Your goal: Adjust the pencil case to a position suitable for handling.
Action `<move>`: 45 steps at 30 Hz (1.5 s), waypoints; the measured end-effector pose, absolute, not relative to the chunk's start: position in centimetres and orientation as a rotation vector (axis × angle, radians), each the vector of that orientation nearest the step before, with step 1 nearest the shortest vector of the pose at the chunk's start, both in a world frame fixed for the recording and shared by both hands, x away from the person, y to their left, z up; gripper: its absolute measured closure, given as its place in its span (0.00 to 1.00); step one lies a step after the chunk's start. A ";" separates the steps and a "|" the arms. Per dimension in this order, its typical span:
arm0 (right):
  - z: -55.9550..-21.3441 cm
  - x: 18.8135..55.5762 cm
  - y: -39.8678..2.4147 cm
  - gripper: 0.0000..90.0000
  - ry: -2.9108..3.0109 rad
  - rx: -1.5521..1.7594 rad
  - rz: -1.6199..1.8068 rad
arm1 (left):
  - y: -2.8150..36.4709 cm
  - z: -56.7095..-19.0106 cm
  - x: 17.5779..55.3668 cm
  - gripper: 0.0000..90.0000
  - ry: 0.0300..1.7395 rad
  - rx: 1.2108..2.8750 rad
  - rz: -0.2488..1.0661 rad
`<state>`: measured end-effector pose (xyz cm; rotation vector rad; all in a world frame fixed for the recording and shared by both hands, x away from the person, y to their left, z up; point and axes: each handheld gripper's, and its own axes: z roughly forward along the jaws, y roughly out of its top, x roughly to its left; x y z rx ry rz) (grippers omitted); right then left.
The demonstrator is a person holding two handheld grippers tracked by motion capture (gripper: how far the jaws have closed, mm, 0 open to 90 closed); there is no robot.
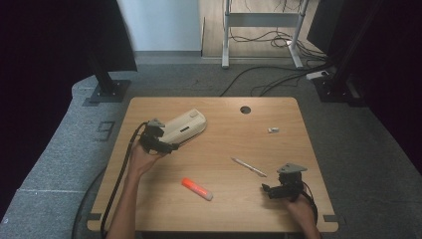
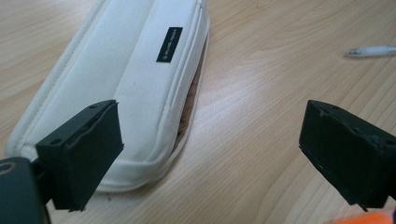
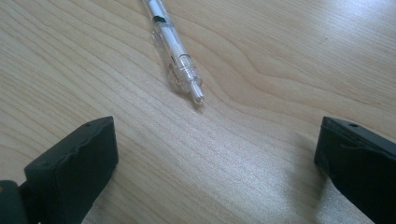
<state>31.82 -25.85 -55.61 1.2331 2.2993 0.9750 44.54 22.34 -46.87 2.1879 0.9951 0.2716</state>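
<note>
A white zip pencil case (image 1: 184, 127) lies on the wooden table (image 1: 224, 209) at the left. My left gripper (image 1: 168, 146) hovers at the case's near end, open. In the left gripper view the case (image 2: 126, 88) stretches away ahead, its near corner behind the left jaw; neither pad of the gripper (image 2: 210, 154) touches it. A clear pen (image 1: 249, 167) lies right of centre. My right gripper (image 1: 268, 190) rests near the front right edge, open, with the pen's tip (image 3: 175, 46) just beyond its jaws (image 3: 215, 172). An orange highlighter (image 1: 196, 189) lies at the front centre.
A small white eraser (image 1: 272, 130) sits at the back right of the table, and a round cable hole (image 1: 245, 109) near the back edge. The pen (image 2: 371, 50) also appears far right in the left gripper view. Desk legs and cables stand on the floor beyond.
</note>
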 end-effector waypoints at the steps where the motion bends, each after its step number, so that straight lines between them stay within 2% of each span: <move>1: -55.6 31.8 -25.9 0.00 2.299 1.233 0.975 | 22.2 -46.9 44.9 0.07 1.005 2.188 0.259; 11: -55.6 31.9 -25.8 0.00 2.299 1.234 0.975 | 21.3 -47.5 47.5 0.14 1.001 2.225 0.253; 18: -55.6 31.9 -25.8 0.00 2.299 1.234 0.975 | 21.5 -49.2 49.6 0.17 1.039 2.238 0.223; 28: -55.6 31.8 -25.8 0.00 2.299 1.234 0.976 | 21.5 -51.3 50.0 0.23 1.077 2.290 0.254; 30: -55.6 31.8 -25.8 0.00 2.299 1.234 0.976 | 21.5 -51.5 49.9 0.29 1.083 2.291 0.269; 33: -55.6 31.8 -25.8 0.00 2.299 1.234 0.976 | 21.4 -51.7 49.6 0.32 1.088 2.294 0.304; 35: -55.6 31.8 -25.8 0.00 2.299 1.233 0.975 | 21.0 -51.9 49.2 0.39 1.084 2.316 0.381; 37: -55.6 31.8 -25.8 0.00 2.299 1.234 0.975 | 20.8 -51.9 49.0 0.43 1.084 2.329 0.396; 38: -55.6 31.8 -25.8 0.00 2.299 1.234 0.976 | 20.7 -51.8 48.9 0.48 1.076 2.346 0.408; 45: -55.6 31.8 -25.8 0.00 2.299 1.234 0.975 | 21.0 -51.6 48.5 0.64 1.064 2.336 0.393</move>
